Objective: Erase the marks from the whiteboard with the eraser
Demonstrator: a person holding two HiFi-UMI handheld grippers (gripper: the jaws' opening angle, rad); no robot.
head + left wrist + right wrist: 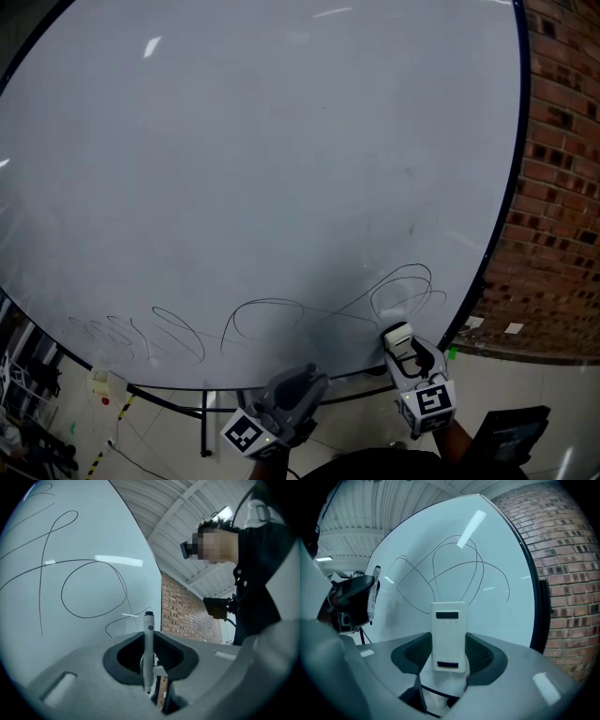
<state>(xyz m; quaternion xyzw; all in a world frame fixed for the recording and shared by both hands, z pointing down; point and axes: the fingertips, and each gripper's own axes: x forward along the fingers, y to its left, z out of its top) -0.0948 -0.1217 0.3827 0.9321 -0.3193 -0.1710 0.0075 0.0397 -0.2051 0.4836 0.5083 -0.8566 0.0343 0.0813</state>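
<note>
Before the scribbled whiteboard (262, 169), left gripper (149, 657) pinches a marker (148, 630), right gripper (449, 657) clamps the eraser (449, 625).

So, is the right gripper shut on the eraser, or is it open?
Shut. The right gripper holds the white eraser upright between its jaws; both press against its sides.

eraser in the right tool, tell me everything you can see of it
The white rectangular plastic eraser is a flat block with a dark slot near each end of its facing side. It stands upright, clamped between the jaws of the right tool, its top end sticking out towards the large white whiteboard. Whether it touches the board cannot be told.
</note>
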